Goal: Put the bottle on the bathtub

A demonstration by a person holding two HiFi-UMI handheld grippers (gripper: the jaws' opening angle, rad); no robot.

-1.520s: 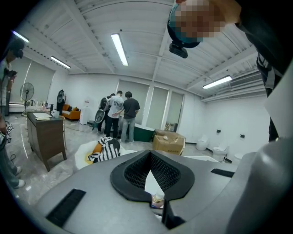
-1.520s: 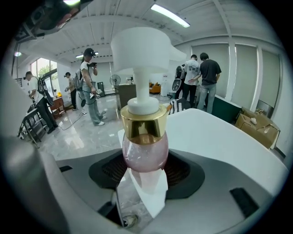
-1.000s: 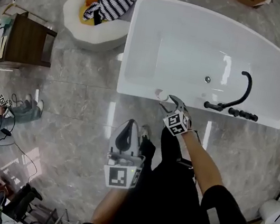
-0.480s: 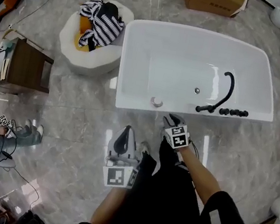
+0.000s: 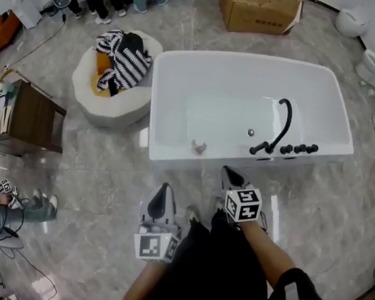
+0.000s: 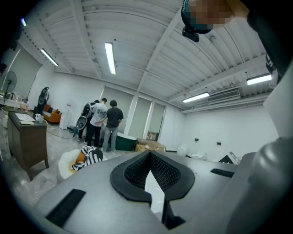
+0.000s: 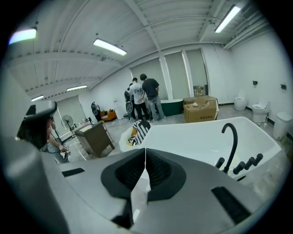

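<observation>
The bottle (image 5: 198, 145) stands, as far as I can see, on the near rim of the bathtub (image 5: 166, 150) — small and pale, too small to tell more. I'd guess it light and smooth, easily tipped on that glossy ledge; a hold round its body, from the side, would suit. The right gripper (image 5: 228, 174) hangs just short of the rim, its jaws having just been closing with nothing between them; the left gripper (image 5: 161, 191) is closed and empty too. The black faucet (image 5: 280, 123) sits well along the rim. A cushion with striped cloth (image 5: 117, 61), a wooden cabinet (image 5: 31, 118) and a cardboard box (image 5: 259, 6) stand apart — nothing blocks the bottle.
</observation>
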